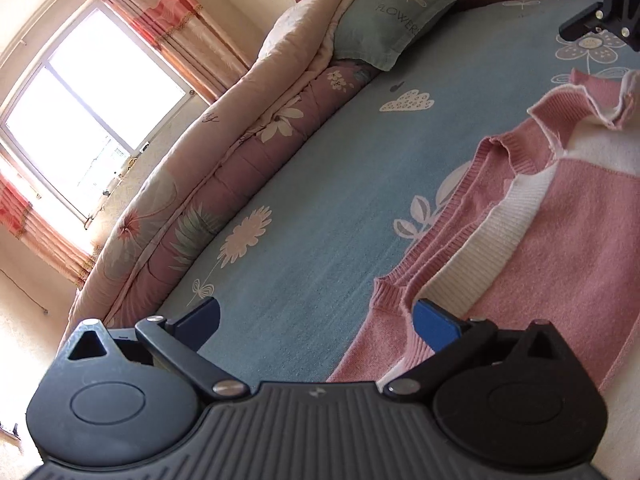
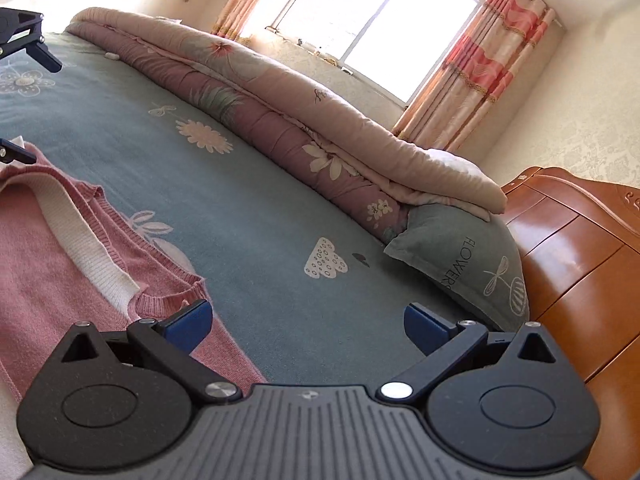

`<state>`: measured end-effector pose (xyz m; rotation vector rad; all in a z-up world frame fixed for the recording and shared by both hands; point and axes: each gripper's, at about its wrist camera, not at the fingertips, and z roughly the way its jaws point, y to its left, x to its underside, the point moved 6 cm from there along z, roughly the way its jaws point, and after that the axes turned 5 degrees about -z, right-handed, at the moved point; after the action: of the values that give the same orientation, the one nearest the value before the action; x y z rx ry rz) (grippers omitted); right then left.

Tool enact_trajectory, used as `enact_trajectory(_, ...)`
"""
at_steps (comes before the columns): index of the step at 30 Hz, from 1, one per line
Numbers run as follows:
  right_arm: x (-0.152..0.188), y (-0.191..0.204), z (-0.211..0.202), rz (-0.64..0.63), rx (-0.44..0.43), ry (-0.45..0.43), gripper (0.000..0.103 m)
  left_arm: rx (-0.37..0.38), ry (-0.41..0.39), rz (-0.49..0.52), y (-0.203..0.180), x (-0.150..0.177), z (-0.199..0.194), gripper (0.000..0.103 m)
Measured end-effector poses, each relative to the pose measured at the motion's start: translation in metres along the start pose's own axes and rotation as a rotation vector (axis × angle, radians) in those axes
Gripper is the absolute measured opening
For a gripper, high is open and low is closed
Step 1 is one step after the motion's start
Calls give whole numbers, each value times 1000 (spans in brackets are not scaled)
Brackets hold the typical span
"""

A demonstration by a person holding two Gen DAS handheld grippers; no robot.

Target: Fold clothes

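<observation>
On the blue flowered bed sheet [image 1: 304, 216] lies your pink-and-white knitted sweater [image 1: 560, 216], partly folded, one edge rumpled. You hold both grippers low beside it, fingers spread and empty: left gripper [image 1: 316, 320] near its hem, right gripper [image 2: 308, 324] near its ribbed corner, probably to take the next fold.

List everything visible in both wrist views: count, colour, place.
sweater: 1, pink with white bands, spread on the bed sheet
bed sheet: 1, blue-grey with white flower print, covering the bed
quilt: 1, beige and mauve floral, folded along the window side of the bed
pillow: 1, grey-green, at the headboard end beside the quilt
headboard: 1, orange-brown wood
curtains: pink patterned, flanking the window
window: 1, bright
left gripper: jaws open, empty
right gripper: jaws open, empty
</observation>
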<state>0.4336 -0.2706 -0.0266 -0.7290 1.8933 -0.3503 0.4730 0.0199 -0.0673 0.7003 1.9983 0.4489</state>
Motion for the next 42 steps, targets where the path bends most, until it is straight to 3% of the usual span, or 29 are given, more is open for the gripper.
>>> enact_trajectory(2,1,-5,-17,65,-66,-10,103,62,-20,-49,4,-1,-21,102)
enact_trajectory(6,16,26,-54,137,-317,-29,103,278,-21,-175,-7,12,-60,102)
enact_trajectory(10,38,72,-69,194,-624,5,103,592,85,-311,-37,42,-69,102)
enact_trajectory(12,48,92,-58,189,-681,60,103,705,152,-359,-52,57,-60,102)
enact_trajectory(13,52,96,-49,193,-671,88,103,718,184,-376,-56,63,-52,102)
enact_trajectory(16,63,95,-26,233,-627,139,103,664,238,-433,-52,71,-23,102)
enact_trajectory(20,70,62,-3,348,-552,134,103,568,195,-571,-11,68,7,102)
enact_trajectory(25,83,41,20,408,-439,189,103,377,235,-672,29,80,38,101)
enact_trajectory(28,80,40,7,435,-440,158,103,426,180,-730,32,79,19,101)
enact_trajectory(33,76,68,-25,367,-477,137,103,493,152,-662,-2,82,-21,101)
enact_trajectory(36,83,87,-55,342,-472,140,103,481,134,-643,-18,93,-47,101)
enact_trajectory(40,98,109,-89,318,-482,146,103,482,239,-716,-33,133,-58,101)
enact_trajectory(42,112,118,-96,324,-482,186,103,479,220,-709,-36,142,-67,101)
